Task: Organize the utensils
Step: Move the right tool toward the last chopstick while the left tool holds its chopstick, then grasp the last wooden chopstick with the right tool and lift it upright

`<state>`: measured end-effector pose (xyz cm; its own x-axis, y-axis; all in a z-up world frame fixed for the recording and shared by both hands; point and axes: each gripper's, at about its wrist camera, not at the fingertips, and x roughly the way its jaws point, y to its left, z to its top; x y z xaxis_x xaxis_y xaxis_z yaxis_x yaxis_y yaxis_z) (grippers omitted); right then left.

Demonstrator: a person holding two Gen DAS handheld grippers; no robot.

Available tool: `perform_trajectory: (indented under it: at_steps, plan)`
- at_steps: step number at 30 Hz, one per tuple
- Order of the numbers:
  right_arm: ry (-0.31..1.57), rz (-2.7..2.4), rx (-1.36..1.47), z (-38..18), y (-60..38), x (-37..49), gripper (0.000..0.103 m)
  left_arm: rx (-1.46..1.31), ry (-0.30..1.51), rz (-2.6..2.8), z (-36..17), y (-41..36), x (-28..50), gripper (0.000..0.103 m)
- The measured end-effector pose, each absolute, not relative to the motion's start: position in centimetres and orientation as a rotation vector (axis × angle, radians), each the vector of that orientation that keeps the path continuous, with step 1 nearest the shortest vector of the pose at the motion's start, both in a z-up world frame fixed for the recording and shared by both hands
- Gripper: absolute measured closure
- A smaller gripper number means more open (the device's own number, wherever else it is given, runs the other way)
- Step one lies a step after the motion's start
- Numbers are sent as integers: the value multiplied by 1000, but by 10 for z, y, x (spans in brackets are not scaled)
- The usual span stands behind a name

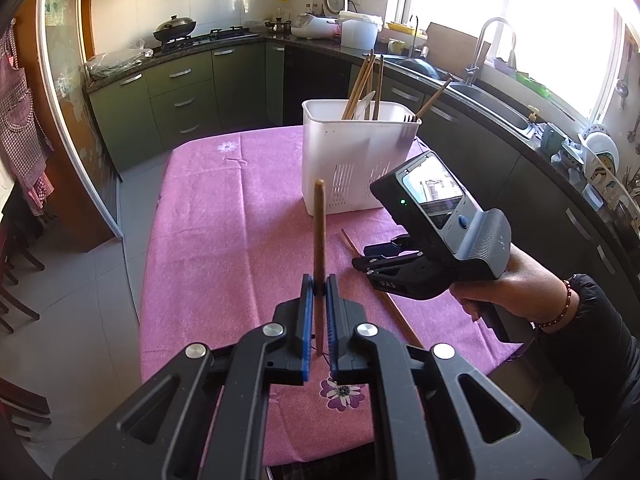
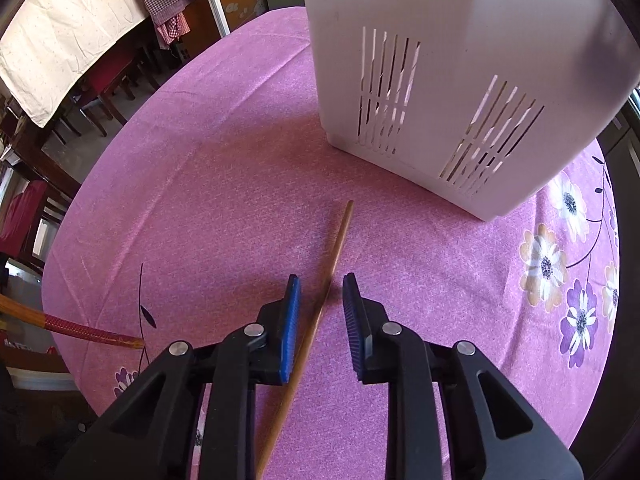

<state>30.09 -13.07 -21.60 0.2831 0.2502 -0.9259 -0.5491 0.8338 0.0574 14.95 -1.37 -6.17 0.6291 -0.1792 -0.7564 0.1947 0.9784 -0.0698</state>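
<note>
Tablecloth (image 2: 224, 184) carries the white holder (image 2: 460, 80), already with several utensils. Left gripper (image 1: 319, 292) pinches 1 chopstick (image 1: 319, 232) upright. Right gripper (image 2: 320, 292), jaws spread, straddles the lying chopstick (image 2: 320, 300); better to close squarely at mid-length, then lift it level.

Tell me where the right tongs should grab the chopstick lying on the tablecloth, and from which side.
Grip the chopstick on its shaft, about where it now passes between the open right tongs, coming straight down from above. It lies flat on the pink tablecloth, thin and long, so the pads should close across its width. The white utensil basket stands clear beyond its tip.
</note>
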Motion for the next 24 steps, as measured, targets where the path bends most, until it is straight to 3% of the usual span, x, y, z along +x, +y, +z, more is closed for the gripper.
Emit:
perform_trajectory:
  at_steps: [5, 12, 24]
  plan:
    - [1157, 545, -318, -216, -128, 301, 93, 22, 865, -216, -62, -14, 148, 97]
    - [1123, 557, -269, -206, -140, 298, 97, 20, 864, -213, -63, -14, 146, 97]
    - [816, 574, -99, -92, -222, 240, 97, 23, 865, -207, -62, -11, 147, 97]
